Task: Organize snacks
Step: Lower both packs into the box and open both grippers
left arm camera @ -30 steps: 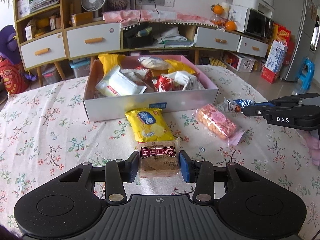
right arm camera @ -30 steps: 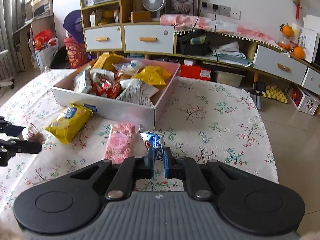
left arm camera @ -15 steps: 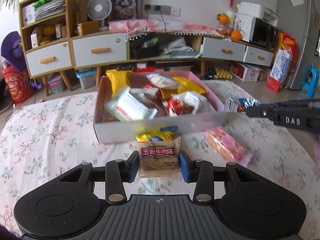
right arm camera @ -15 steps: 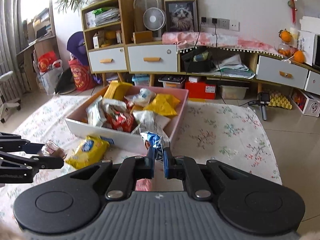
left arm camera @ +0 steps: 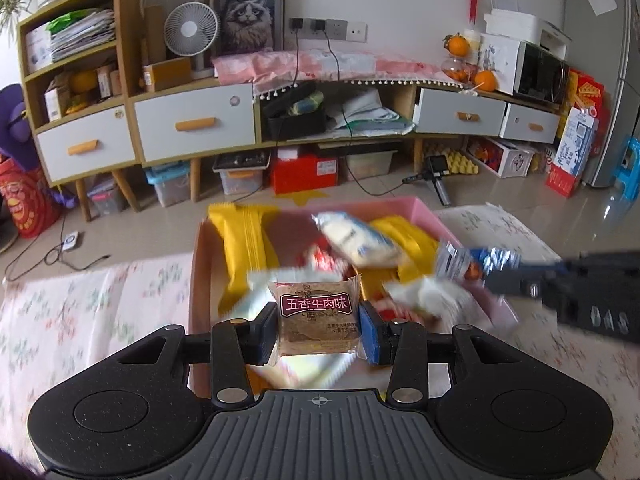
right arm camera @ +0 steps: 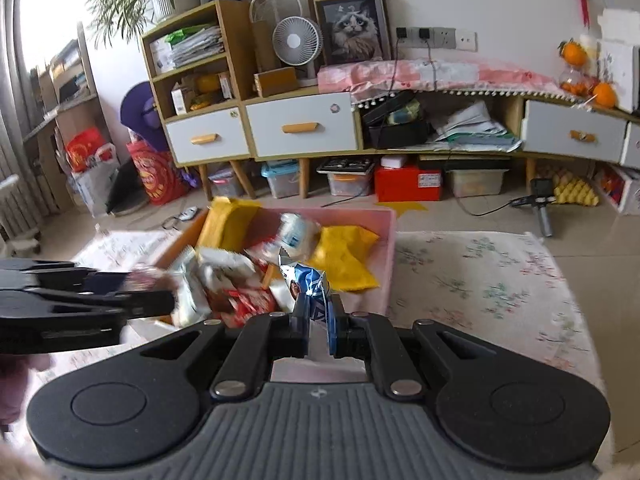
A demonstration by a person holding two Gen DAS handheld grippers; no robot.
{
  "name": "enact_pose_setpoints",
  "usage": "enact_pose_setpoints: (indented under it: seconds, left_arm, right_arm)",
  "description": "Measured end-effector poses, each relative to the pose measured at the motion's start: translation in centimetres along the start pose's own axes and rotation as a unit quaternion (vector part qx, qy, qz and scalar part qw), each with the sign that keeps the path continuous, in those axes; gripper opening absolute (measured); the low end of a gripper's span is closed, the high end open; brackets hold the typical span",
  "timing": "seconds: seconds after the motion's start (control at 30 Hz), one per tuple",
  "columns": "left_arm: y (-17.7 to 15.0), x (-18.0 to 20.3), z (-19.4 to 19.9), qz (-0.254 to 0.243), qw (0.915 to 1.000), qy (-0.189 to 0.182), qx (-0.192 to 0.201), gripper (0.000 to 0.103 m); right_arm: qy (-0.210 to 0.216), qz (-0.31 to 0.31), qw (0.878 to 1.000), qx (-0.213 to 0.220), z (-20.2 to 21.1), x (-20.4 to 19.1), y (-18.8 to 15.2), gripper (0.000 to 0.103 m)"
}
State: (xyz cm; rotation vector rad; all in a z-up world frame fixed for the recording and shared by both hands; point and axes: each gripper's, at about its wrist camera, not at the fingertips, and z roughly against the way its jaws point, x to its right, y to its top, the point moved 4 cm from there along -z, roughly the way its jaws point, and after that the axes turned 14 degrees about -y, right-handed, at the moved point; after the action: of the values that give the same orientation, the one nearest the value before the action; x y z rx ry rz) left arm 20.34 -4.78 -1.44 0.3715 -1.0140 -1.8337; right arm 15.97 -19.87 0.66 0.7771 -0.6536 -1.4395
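Note:
My left gripper (left arm camera: 318, 320) is shut on a brown square snack packet with a maroon label (left arm camera: 316, 318), held above the near part of the pink box (left arm camera: 424, 210). The box holds several snack bags: yellow, white and red ones. My right gripper (right arm camera: 318, 322) is shut on a small blue and silver wrapper (right arm camera: 306, 282), which hangs over the box's right side. In the left wrist view that blue wrapper (left arm camera: 468, 262) shows at the right, pinched by the right gripper (left arm camera: 496, 276). In the right wrist view the left gripper (right arm camera: 168, 300) comes in from the left.
The box stands on a table with a floral cloth (right arm camera: 480, 280). Behind it on the floor are a low cabinet with white drawers (left arm camera: 192, 128), storage bins and a red box (left arm camera: 306, 170). A handheld device (right arm camera: 544, 208) lies on the floor at the right.
Both grippers have risen and moved forward from the tabletop to over the box, each still holding its packet. The yellow bag and pink pack on the table have dropped out of view.

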Motion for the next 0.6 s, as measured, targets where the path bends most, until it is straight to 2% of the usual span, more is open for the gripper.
enact_pose_setpoints:
  seconds: [0.13,0.3,0.47,0.57,0.6]
  left_arm:
    - [1.8,-1.1,-2.1,0.002,1.0000,-0.002,0.000,0.039]
    - [2.5,-1.7,-4.4,-0.005,0.9999,-0.006,-0.009,0.039]
    - [2.4,-2.0,-6.1,-0.004,0.9999,-0.009,-0.009,0.040]
    - [2.4,-2.0,-6.6,0.000,1.0000,-0.008,-0.002,0.046]
    - [2.4,-2.0,-6.7,0.002,0.9999,-0.010,-0.001,0.049]
  right_arm:
    - [0.030,-0.002,1.000,-0.004,-0.7,-1.3,0.3,0.008]
    - [0.044,0.014,0.999,-0.009,-1.4,-2.5,0.3,0.008]
    - [0.034,0.022,0.999,-0.021,-2.4,-2.7,0.1,0.008]
    - [0.028,0.017,0.999,-0.028,-2.8,-2.7,0.0,0.011]
    - [0.025,0.017,0.999,-0.027,-2.7,-2.6,0.0,0.015]
